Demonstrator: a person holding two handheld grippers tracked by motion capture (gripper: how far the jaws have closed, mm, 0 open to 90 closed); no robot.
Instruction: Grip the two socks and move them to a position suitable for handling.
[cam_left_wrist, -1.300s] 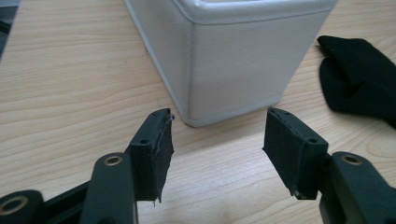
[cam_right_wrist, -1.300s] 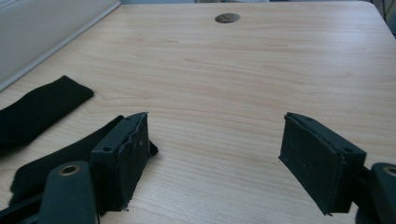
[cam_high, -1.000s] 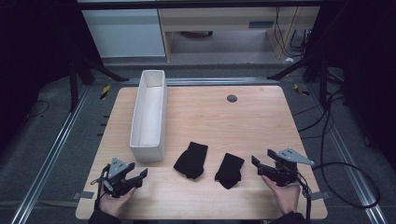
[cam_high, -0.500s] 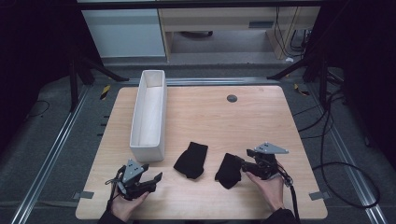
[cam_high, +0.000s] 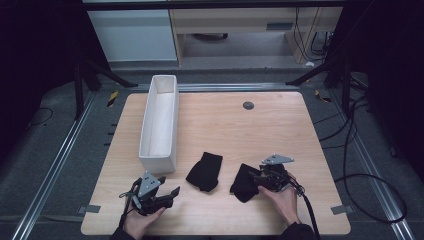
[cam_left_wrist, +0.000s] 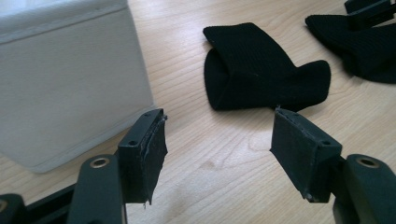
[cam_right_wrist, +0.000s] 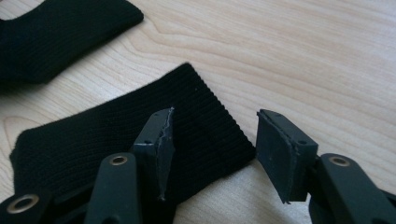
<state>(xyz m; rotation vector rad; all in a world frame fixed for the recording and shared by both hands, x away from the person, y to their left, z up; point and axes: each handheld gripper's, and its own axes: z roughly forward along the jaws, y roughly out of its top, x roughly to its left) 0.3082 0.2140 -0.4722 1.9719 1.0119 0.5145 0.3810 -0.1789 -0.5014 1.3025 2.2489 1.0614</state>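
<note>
Right gripper view: claw (cam_right_wrist: 212, 154) astride sock (cam_right_wrist: 140, 140)

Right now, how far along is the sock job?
Nothing looks done: the white bin holds no sock that I can see, and both black socks lie on the table. In hand: the right claw, jaws closing, straddles the right sock's cuff edge, not yet pinching. Left: grip it; left claw is open, short of the left sock.

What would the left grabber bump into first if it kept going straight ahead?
Probably the nearer black sock. The left gripper, jaws open and empty, points across bare table at it. The white box sits off to one side; depth is hard to judge.
</note>
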